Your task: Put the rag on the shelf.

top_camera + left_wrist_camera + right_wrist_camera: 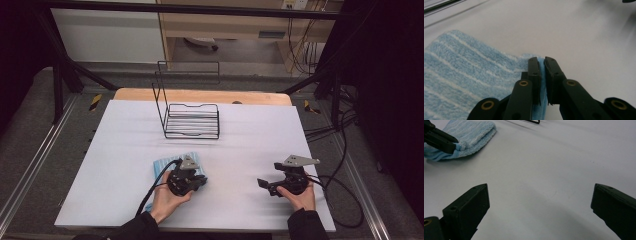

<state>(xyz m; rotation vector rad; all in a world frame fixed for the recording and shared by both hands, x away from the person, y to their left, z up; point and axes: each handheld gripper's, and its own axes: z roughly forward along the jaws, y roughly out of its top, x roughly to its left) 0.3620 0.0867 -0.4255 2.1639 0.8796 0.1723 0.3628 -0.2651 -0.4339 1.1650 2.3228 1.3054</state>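
Observation:
A light blue striped towel (pixel 162 167) lies folded on the white table top, near the front left. My left gripper (pixel 202 180) is shut on the towel's right edge; in the left gripper view the blue cloth (pixel 461 67) is pinched between the two nearly touching jaws of that gripper (pixel 542 61). The right gripper view shows the towel (pixel 471 132) at the upper left with the left gripper (pixel 449 147) clamped on its corner. My right gripper (pixel 262 184) rests at the front right, pointing left. Its jaws stand wide apart, so this gripper (pixel 540 190) is open with only bare table between its jaws.
A black wire rack (pixel 192 120) with a tall back frame stands at the back middle of the white table top (pixel 250 140). Cables trail from both grippers, and more hang off the table's right side (pixel 345 200). A wooden edge (pixel 200 95) shows behind the white sheet.

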